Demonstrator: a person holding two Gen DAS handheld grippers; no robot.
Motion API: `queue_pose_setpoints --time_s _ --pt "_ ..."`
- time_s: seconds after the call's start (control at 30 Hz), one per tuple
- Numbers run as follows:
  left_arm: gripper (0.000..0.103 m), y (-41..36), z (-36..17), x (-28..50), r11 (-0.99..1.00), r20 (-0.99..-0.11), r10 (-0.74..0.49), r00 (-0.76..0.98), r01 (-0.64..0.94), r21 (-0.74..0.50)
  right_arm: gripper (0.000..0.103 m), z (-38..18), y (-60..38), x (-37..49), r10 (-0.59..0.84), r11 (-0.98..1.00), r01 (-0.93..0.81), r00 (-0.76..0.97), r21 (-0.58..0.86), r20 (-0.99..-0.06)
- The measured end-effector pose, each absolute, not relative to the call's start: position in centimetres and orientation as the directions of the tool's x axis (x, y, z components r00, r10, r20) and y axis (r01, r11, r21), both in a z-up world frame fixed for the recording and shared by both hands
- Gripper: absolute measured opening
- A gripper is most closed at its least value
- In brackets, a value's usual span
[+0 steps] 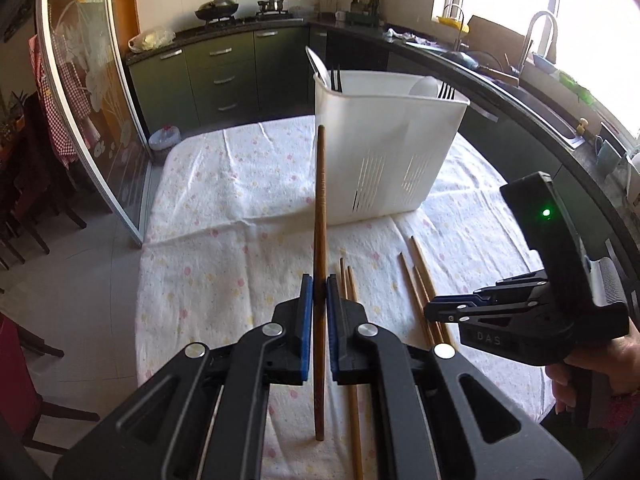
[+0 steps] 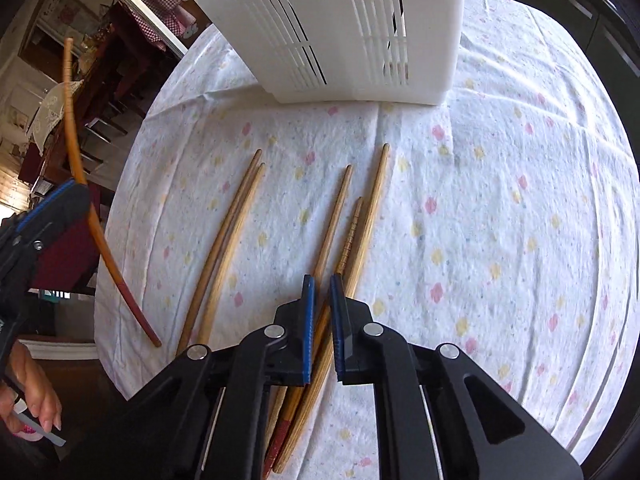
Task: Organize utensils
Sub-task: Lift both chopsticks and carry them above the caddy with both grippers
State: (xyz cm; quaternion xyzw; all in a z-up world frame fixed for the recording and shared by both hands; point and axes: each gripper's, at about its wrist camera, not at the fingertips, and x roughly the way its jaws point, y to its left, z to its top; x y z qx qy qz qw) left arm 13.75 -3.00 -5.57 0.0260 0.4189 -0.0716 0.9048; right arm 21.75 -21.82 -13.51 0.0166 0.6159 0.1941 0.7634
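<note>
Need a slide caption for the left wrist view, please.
Left gripper clamps one chopstick above the floral tablecloth, facing the white utensil caddy.

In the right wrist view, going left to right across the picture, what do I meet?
Left gripper clamping a raised chopstick → pair of chopsticks on the tablecloth → three chopsticks under the right gripper → bare floral tablecloth.
</note>
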Motion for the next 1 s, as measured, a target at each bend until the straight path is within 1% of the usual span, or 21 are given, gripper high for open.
queue_pose_setpoints --time_s 0.3,0.4,0.47,0.5,0.6,0.77,1.0 --pt "0.007 -3.3 -3.0 10.7 0.989 -0.597 -0.098 0.796 0.147 0.034 0.009 -14.1 -19.7 22.1 0.171 0.952 -0.279 0.155 0.123 -0.973" --pt "0.007 -3.4 -2.6 10.0 0.988 -0.559 -0.093 0.824 0.147 0.053 0.009 -14.1 -18.5 22.0 0.102 0.957 -0.286 0.16 0.053 -0.982" --pt "0.007 -3.4 -2.5 9.9 0.988 -0.549 -0.091 0.831 0.146 0.057 0.011 -14.1 -17.7 22.0 0.079 0.959 -0.283 0.167 0.029 -0.983" --pt "0.007 -3.3 -2.5 9.9 0.988 -0.547 -0.091 0.832 0.144 0.054 0.01 -14.2 -17.5 21.9 0.074 0.96 -0.278 0.169 0.024 -0.983" --pt "0.007 -3.1 -2.5 9.9 0.989 -0.546 -0.09 0.833 0.14 0.05 0.008 -14.3 -17.8 22.1 0.105 0.968 -0.245 0.167 0.062 -0.98" --pt "0.007 -3.2 -2.2 9.3 0.987 -0.525 -0.082 0.847 0.144 0.078 0.007 -13.9 -20.2 21.9 0.228 0.962 -0.195 0.188 0.192 -0.955" --pt "0.007 -3.9 -0.8 9.3 0.985 -0.497 -0.087 0.863 0.15 0.088 0.007 -10.1 -23.2 19.7 0.412 0.909 -0.192 0.288 0.369 -0.864"
